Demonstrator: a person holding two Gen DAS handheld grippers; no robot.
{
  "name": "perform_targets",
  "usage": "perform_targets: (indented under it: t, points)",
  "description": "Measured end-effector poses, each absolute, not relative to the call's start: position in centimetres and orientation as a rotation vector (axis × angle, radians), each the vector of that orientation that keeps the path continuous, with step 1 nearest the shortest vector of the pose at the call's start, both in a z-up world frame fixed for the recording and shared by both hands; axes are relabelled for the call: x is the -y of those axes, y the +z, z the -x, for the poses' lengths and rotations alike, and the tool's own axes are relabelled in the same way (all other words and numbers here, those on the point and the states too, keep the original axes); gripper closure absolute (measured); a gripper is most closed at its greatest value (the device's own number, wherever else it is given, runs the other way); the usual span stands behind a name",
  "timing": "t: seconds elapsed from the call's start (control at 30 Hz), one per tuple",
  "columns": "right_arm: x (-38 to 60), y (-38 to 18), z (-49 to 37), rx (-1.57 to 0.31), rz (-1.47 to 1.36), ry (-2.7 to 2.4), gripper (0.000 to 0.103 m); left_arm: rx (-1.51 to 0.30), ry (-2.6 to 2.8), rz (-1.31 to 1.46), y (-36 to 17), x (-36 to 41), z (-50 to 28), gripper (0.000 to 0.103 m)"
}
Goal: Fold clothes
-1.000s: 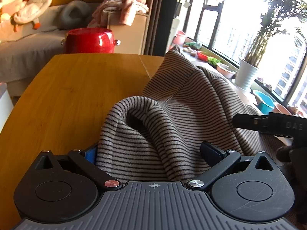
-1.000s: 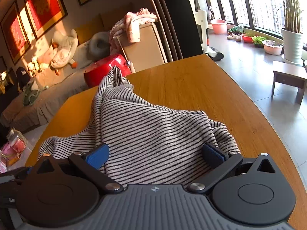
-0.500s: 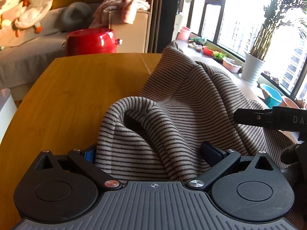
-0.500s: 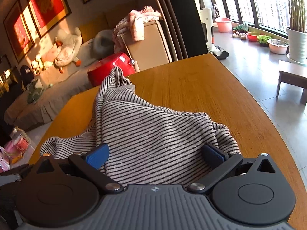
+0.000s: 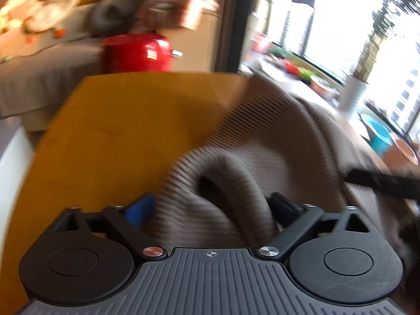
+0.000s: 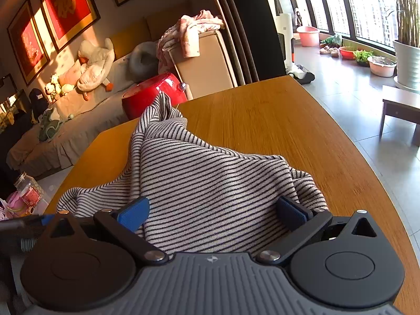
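1. Striped garment (image 5: 275, 141), left wrist view: it lies bunched on the bench (image 5: 126, 131), a rolled fold between your left gripper (image 5: 212, 207) fingers, which are closing on it but don't look clamped yet. You're taking hold; finish the pinch.
2. Right wrist view: cloth fills the gap of your right gripper (image 6: 212, 210), fingers wide. Next, grip there too, then lift both.

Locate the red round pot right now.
The red round pot sits beyond the wooden table's far edge, behind the striped garment's raised tip, in both views.
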State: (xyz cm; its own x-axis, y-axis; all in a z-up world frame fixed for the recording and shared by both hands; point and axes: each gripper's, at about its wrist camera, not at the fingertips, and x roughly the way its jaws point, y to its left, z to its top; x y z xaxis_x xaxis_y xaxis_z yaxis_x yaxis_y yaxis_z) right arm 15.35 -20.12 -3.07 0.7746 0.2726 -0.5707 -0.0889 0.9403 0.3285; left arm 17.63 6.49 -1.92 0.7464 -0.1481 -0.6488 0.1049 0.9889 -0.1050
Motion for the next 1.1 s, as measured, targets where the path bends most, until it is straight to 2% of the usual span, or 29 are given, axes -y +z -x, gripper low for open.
perform_targets:
  t: [0.07, 0.13, 0.3, 0.5, 0.57, 0.67, 0.7, 0.8, 0.97, 1.07, 1.1]
  points:
    - [20.2, -3.1, -15.4, -0.657, -0.294, 0.199, 0.000, -0.677, -0.040, 0.054, -1.0, -8.2, -18.2, 0.013]
    - [20.1, -3.1, -15.4, -0.658, -0.292, 0.198, 0.000, -0.631, 0.079, 0.030, 0.1, -10.1, -18.7, 0.018]
    - [19.9, -3.0, -15.3, -0.657, -0.282, 0.192, 0.000, -0.623, 0.149, 0.096, 2.4, -14.2, -20.0, 0.012]
    - [18.5, 0.1, -15.0, -0.569, -0.142, 0.214, 0.002, -0.678, -0.079, 0.101, 3.2, -11.1, -19.5, 0.008]
    - [17.8, 2.0, -15.0, -0.519, -0.046, 0.223, 0.016, -0.709, -0.136, 0.095, 2.5, -9.4, -19.5, 0.007]
    - [17.3, 3.3, -15.2, -0.515, -0.013, 0.256, 0.049, -0.736, -0.181, 0.089, 1.4, -7.4, -19.7, 0.007]
    - [17.3, 3.5, -15.3, -0.524, -0.021, 0.270, 0.055, -0.742, -0.185, 0.087, 1.2, -7.1, -19.7, 0.007]
    - [17.0, 3.2, -15.4, -0.538, -0.040, 0.286, 0.059, -0.754, -0.191, 0.077, 0.8, -6.3, -19.3, 0.007]
    - [16.0, 2.7, -15.5, -0.621, -0.126, 0.421, 0.058, -0.759, -0.180, 0.073, 0.7, -7.4, -17.9, 0.007]
    - [14.4, 2.0, -15.3, -0.683, -0.081, 0.451, 0.044, -0.769, -0.168, 0.092, 0.8, -8.4, -17.6, 0.007]
    - [14.1, 1.4, -15.2, -0.706, -0.075, 0.444, 0.042, -0.772, -0.169, 0.101, 0.8, -8.7, -17.6, 0.006]
